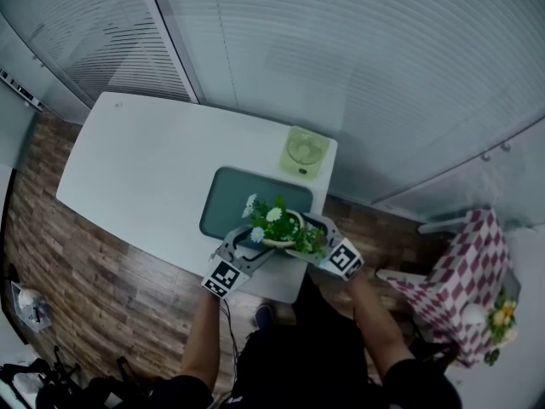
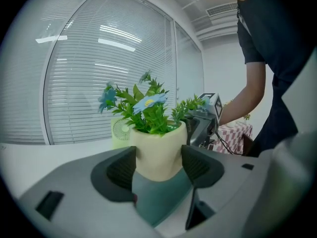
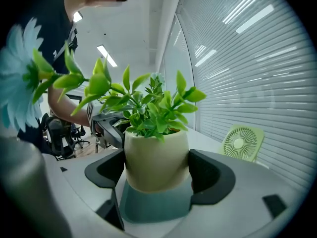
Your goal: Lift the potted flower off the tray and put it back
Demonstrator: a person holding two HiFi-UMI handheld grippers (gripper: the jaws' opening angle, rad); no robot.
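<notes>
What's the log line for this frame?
left claw: shut on cream round flower pot | right claw: shut on same pot | pot: upright over dark-teal rectangular tray | lifted: cannot tell

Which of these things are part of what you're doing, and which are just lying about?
In the job: potted flower, tray, left gripper and right gripper, both closed on the potted flower.
Just lying about: fan, checked cloth.
</notes>
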